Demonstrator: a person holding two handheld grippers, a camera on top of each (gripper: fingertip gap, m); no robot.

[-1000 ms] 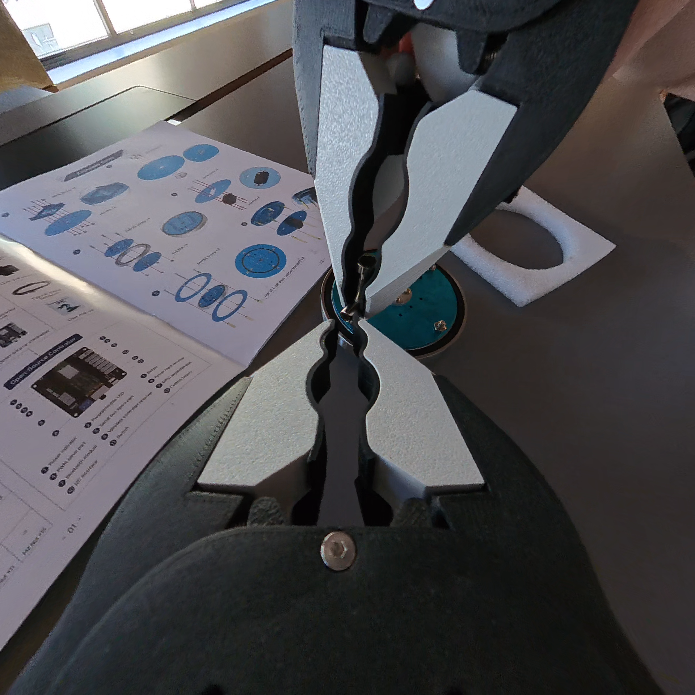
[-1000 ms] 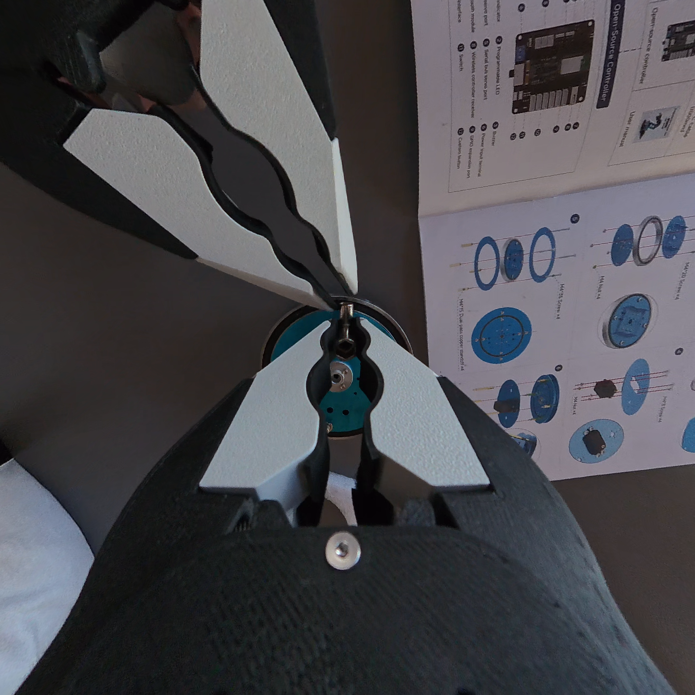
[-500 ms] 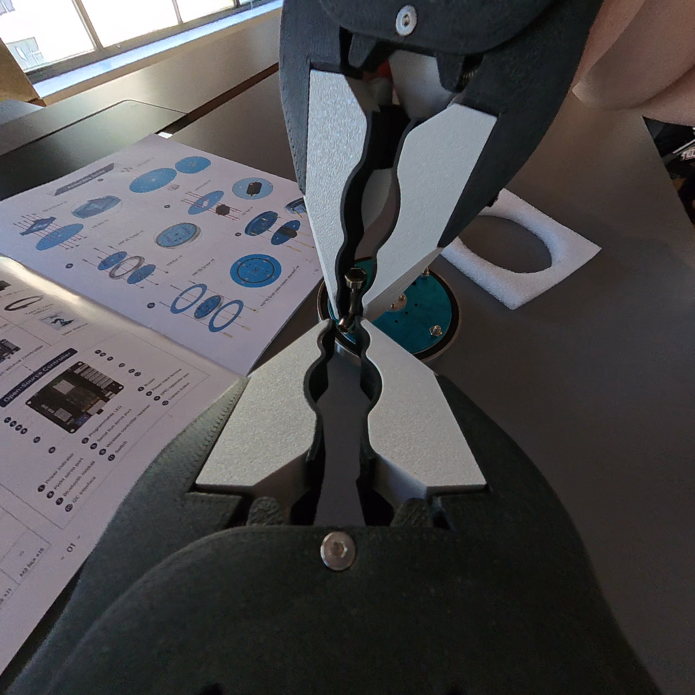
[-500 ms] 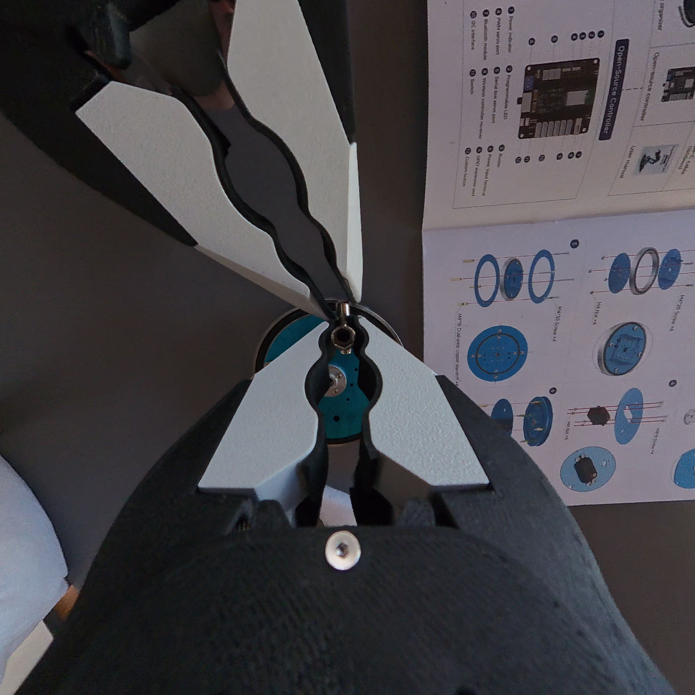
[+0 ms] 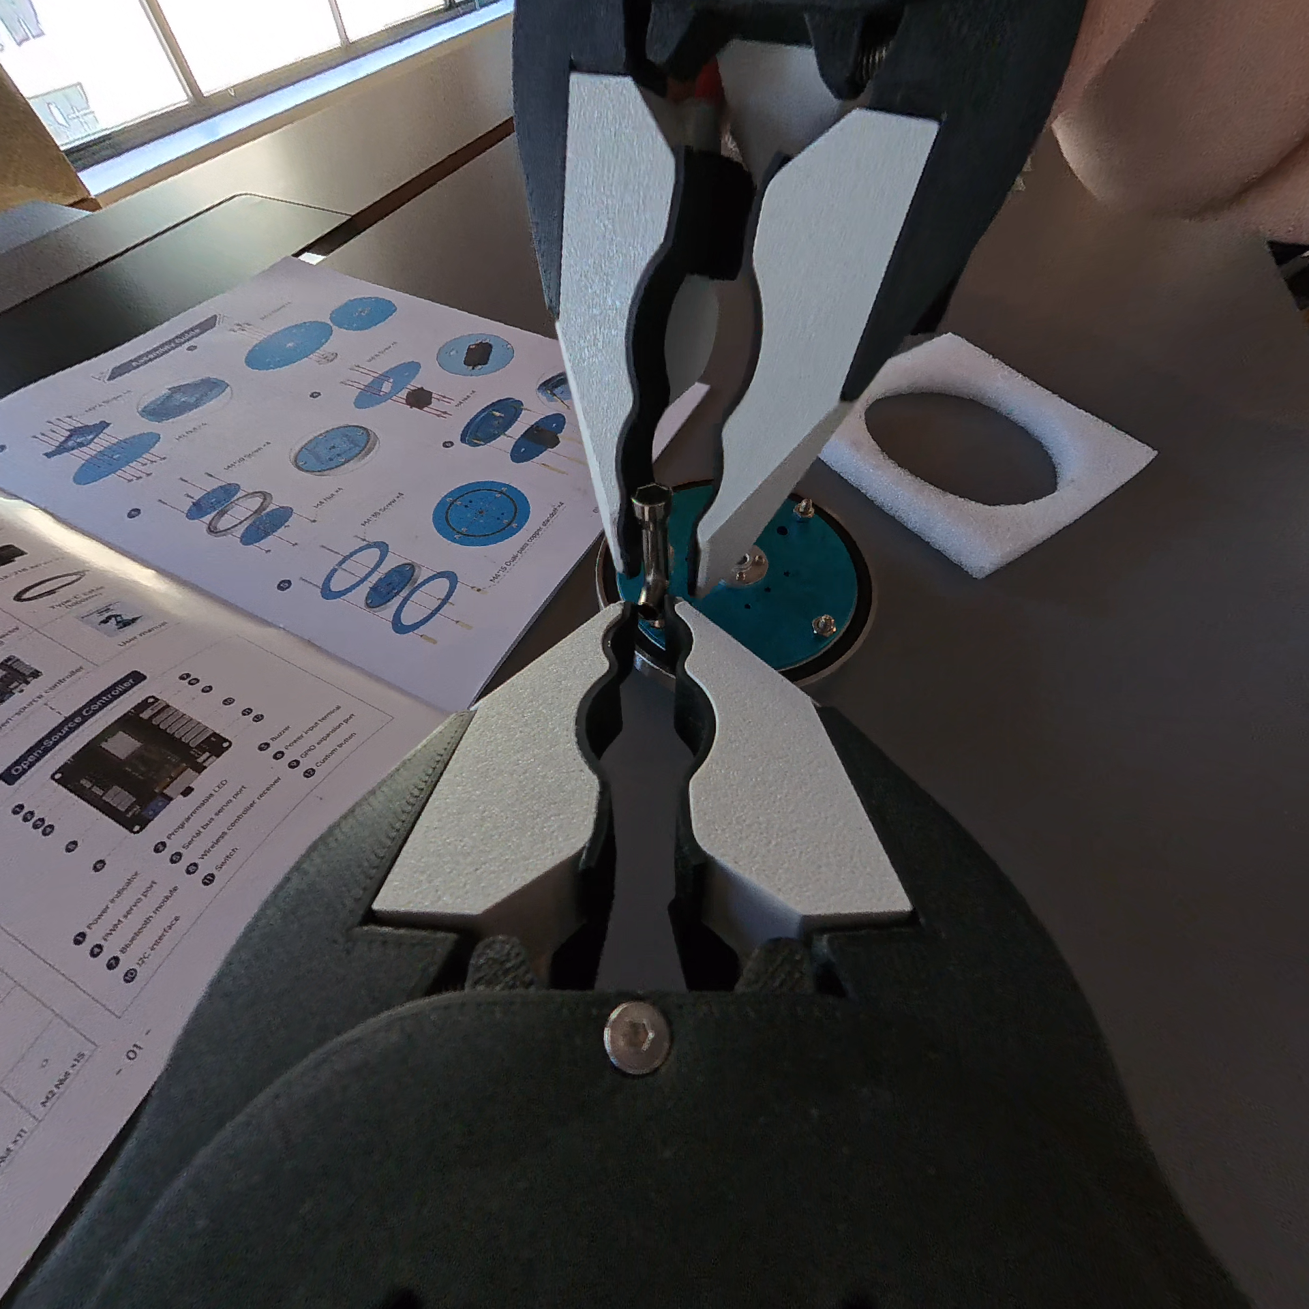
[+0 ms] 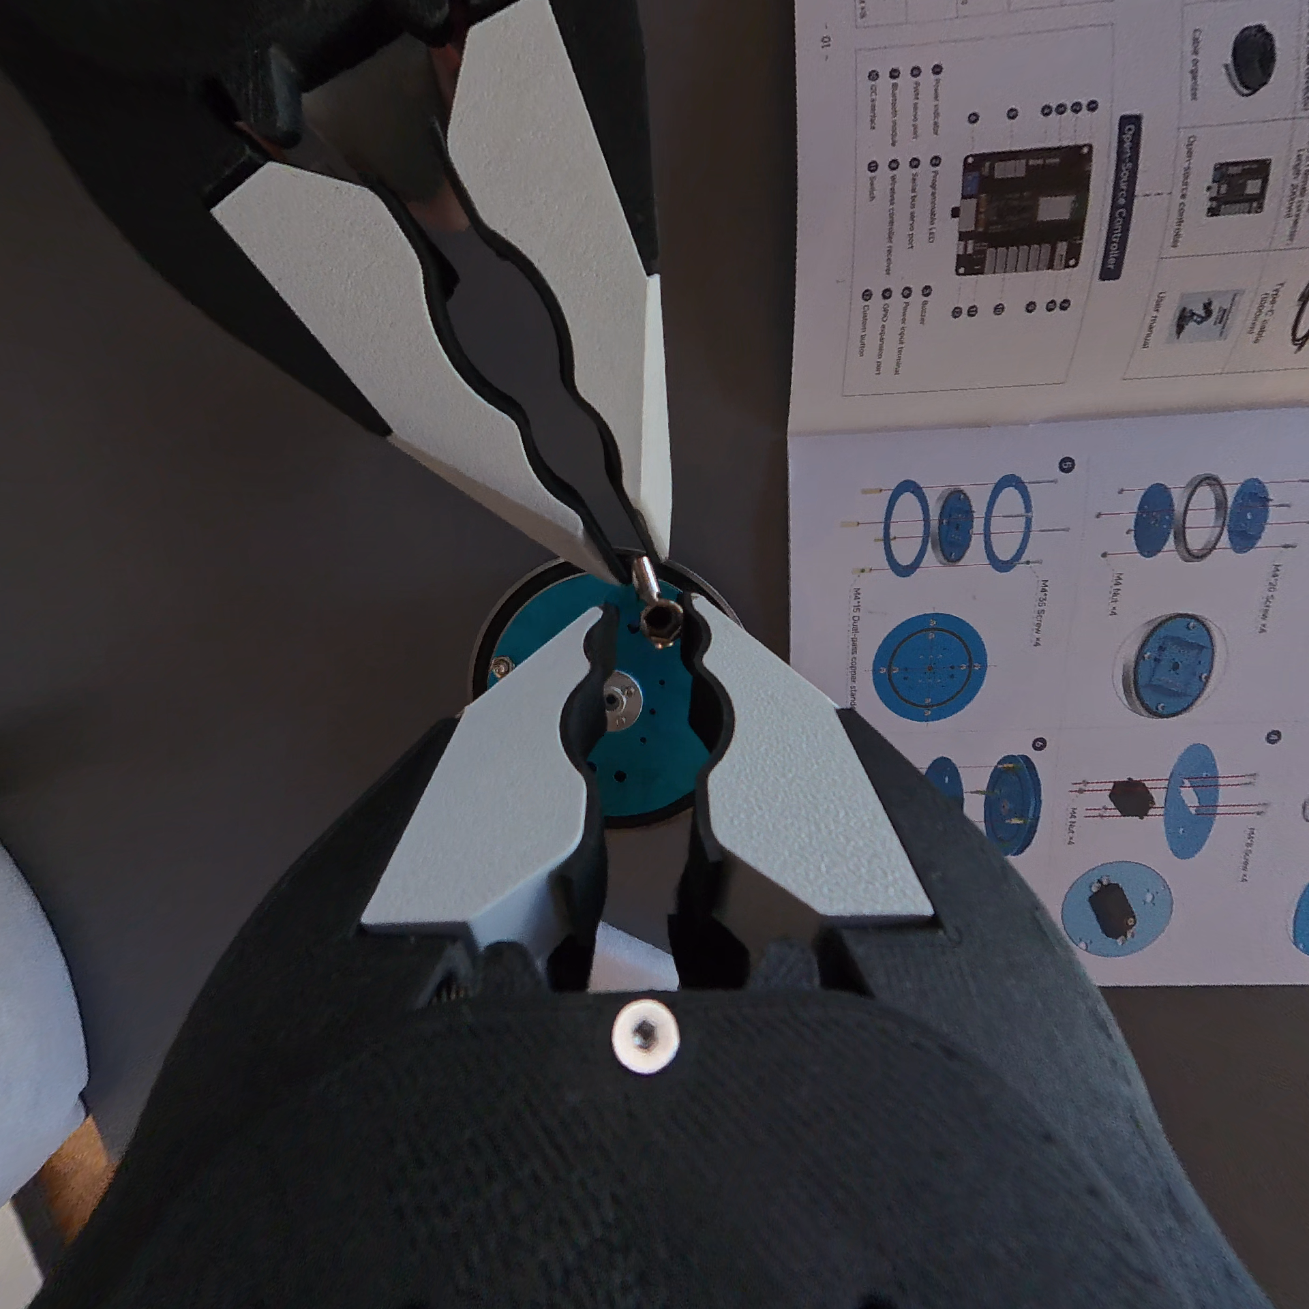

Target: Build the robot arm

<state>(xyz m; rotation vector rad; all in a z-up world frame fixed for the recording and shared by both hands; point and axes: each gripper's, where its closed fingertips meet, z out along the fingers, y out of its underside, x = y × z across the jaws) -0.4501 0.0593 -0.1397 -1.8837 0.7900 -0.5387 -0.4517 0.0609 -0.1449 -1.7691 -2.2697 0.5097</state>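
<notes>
A small silver hex standoff (image 5: 650, 545) hangs between the two grippers, which meet tip to tip over a round blue disc (image 5: 779, 602) on the dark table. My left gripper (image 5: 648, 609) is shut on the standoff's thin lower end; the right wrist view shows its tips (image 6: 637, 563) pinched on that end. My right gripper (image 6: 648, 613) is open, its fingers on either side of the standoff's hollow hex end (image 6: 657, 622), apart from it. From the left wrist view the right gripper (image 5: 662, 567) comes down from above. The disc (image 6: 652, 751) carries small nuts and a hub.
An open printed manual (image 5: 283, 496) lies left of the disc, and shows at the right in the right wrist view (image 6: 1027, 637). A white foam frame with a round hole (image 5: 992, 538) lies beyond the disc. A hand (image 5: 1204, 106) holds the right gripper. A white object (image 6: 35, 992) sits at the lower left. Less than 4 cm separates the two grippers' tips.
My right gripper has opened and let go of the standoff's hex end. My left gripper still pinches the thin end. Both grippers have stayed over the blue disc.
</notes>
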